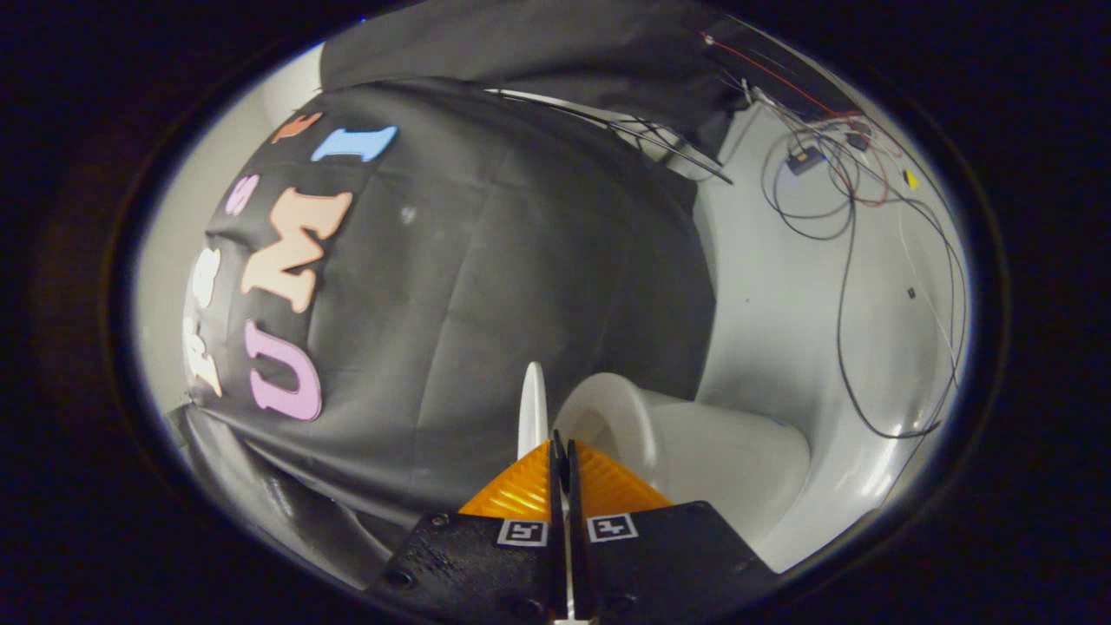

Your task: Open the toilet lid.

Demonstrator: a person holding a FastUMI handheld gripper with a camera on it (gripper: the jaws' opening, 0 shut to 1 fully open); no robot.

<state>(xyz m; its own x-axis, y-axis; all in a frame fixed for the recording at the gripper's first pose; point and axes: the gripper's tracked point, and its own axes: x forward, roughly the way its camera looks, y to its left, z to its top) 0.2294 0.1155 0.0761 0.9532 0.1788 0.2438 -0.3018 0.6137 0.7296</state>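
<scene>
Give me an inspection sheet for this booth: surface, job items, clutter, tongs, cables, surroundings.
Surface: pale floor, bare apart from wiring.
Job's things: toilet lid raised, seen edge-on, its thin edge running between the tongs' fingers; toilet bowl open beside it.
Clutter: a small yellow item and a small dark box among the wires; what they are is too small to tell.
Grippers: tongs closed, both fingers pressed on the lid's edge.
Cables: black cables and red wires lie loose on the floor beyond the bowl.
Surroundings: black cloth wall hangs behind the lid.
</scene>
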